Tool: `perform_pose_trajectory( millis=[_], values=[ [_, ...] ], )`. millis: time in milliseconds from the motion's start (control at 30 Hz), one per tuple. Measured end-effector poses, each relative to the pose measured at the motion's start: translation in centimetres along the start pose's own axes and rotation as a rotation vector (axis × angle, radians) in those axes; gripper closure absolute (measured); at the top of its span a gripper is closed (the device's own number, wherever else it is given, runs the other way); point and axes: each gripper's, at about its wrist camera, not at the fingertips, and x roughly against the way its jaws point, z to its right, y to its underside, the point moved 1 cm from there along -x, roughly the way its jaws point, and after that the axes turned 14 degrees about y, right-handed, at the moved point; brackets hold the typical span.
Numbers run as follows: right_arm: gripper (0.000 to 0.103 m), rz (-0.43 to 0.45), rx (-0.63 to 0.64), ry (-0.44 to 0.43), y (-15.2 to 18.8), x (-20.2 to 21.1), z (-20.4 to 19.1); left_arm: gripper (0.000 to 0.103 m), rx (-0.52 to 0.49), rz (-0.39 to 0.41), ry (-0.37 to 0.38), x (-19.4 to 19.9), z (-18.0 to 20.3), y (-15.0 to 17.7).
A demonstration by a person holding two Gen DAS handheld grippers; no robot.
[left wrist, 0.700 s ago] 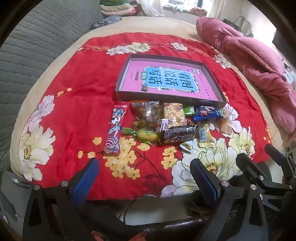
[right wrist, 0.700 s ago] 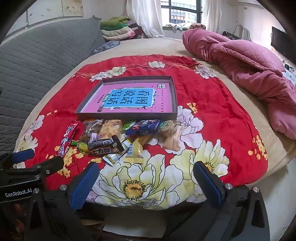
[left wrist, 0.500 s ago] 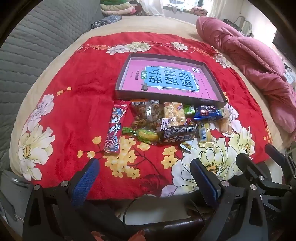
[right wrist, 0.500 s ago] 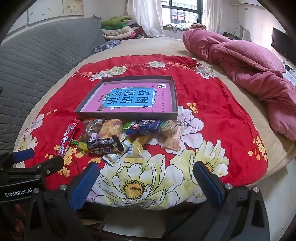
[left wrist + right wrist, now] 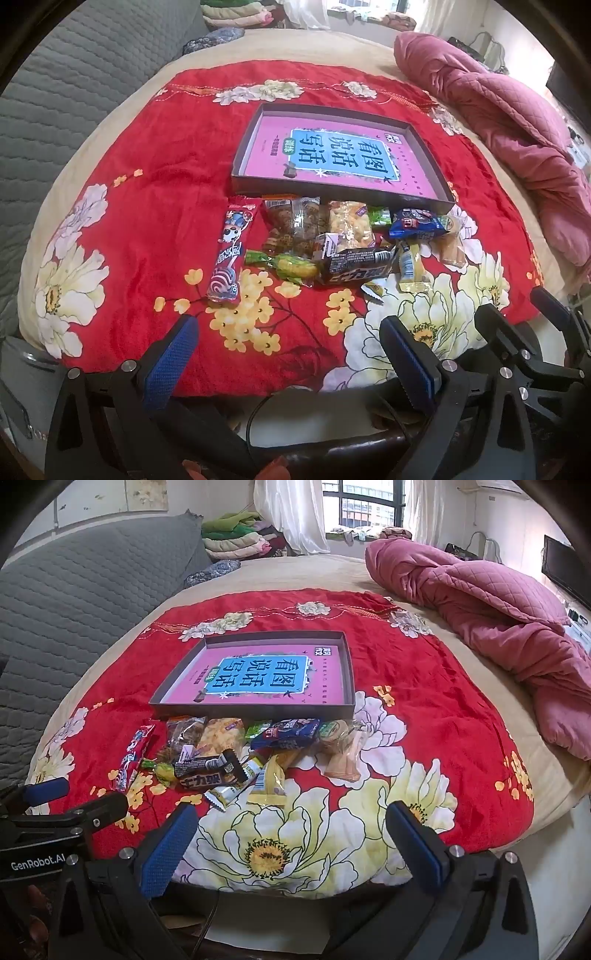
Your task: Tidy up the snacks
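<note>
Currently, no sorting has begun. All snacks point(image 5: 347, 240) lie in a loose pile on the red floral blanket point(image 5: 147, 206), just beside the near wall of the shallow box point(image 5: 340, 192), toward the blanket's near edge. A long red lollipop packet point(image 5: 231, 251) lies at the pile's left end; a black chocolate bar point(image 5: 356, 269) and a blue packet point(image 5: 417, 223) lie further right. The box holds only one small dark piece point(image 5: 289, 170). The left gripper point(image 5: 291, 354) and right gripper point(image 5: 291, 838) hover at the blanket's near edge, jaws spread wide, gripping nothing. Every packet remains to be transferred, presumably into the box.
</note>
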Motion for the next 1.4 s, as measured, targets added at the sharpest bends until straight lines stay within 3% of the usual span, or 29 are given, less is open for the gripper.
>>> perform_pose_trajectory(
  millis=[1400],
  values=[
    [0.001, -0.025, 0.005, -0.002, 0.2, -0.9, 0.0, 0.004, 0.017, -0.016, 0.001, -0.3, -0.8, -0.1]
  ],
)
